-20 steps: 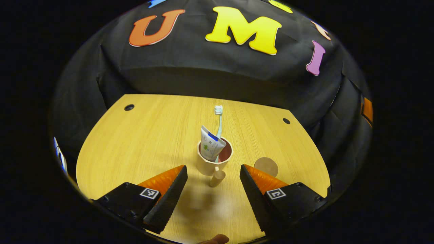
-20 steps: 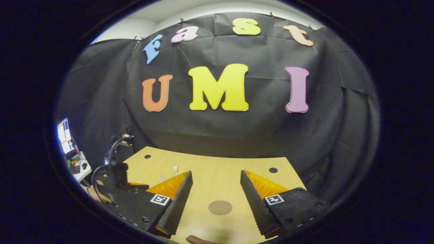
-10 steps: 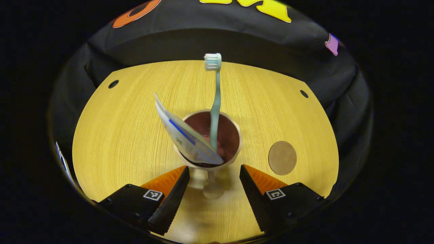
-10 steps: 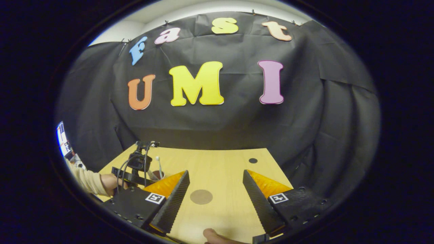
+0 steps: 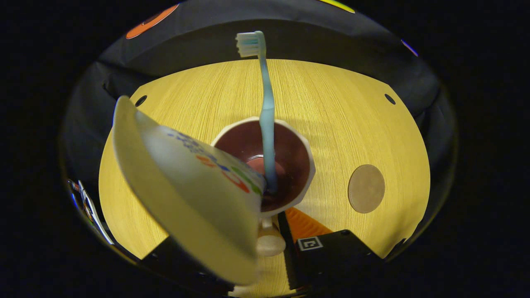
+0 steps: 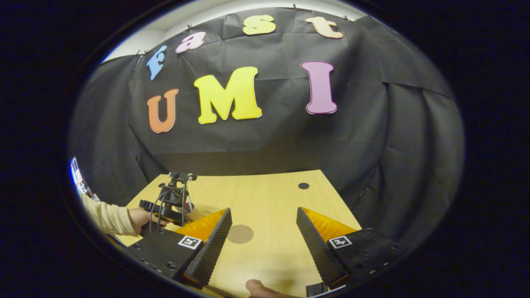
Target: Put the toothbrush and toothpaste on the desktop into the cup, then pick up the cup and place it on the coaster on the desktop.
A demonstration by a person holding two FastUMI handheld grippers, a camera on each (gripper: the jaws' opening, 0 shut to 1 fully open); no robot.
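A: What is seen first, going by size?

B: The wooden desktop (image 5: pixel 339 107) is spread under everything, with the black cloth wall behind it. In the left gripper view the cup (image 5: pixel 304 149) is stood on it, seen from above, its dark red inside open to the camera and its handle (image 5: pixel 270 244) pointed toward the lens.

A: And what is held in the cup?

B: The toothpaste (image 5: pixel 182 194) is leaned out of it toward the camera, so near that it is blurred. The toothbrush (image 5: pixel 266 120) is stood nearly upright inside, bristles at the top.

A: How is the left gripper (image 5: pixel 271 248) set?

B: It is placed right at the cup's handle. One finger (image 5: pixel 304 225) is seen just beside the handle; the other is hidden behind the toothpaste, so a grip cannot be confirmed.

A: The right gripper (image 6: pixel 261 244)?

B: Its fingers are spread wide with nothing between them, above bare desktop, in the right gripper view. A hand (image 6: pixel 138 218) with a pale sleeve is seen there at the left.

A: The coaster (image 5: pixel 366 188)?

B: It is laid flat, near the cup on its right, apart from it.
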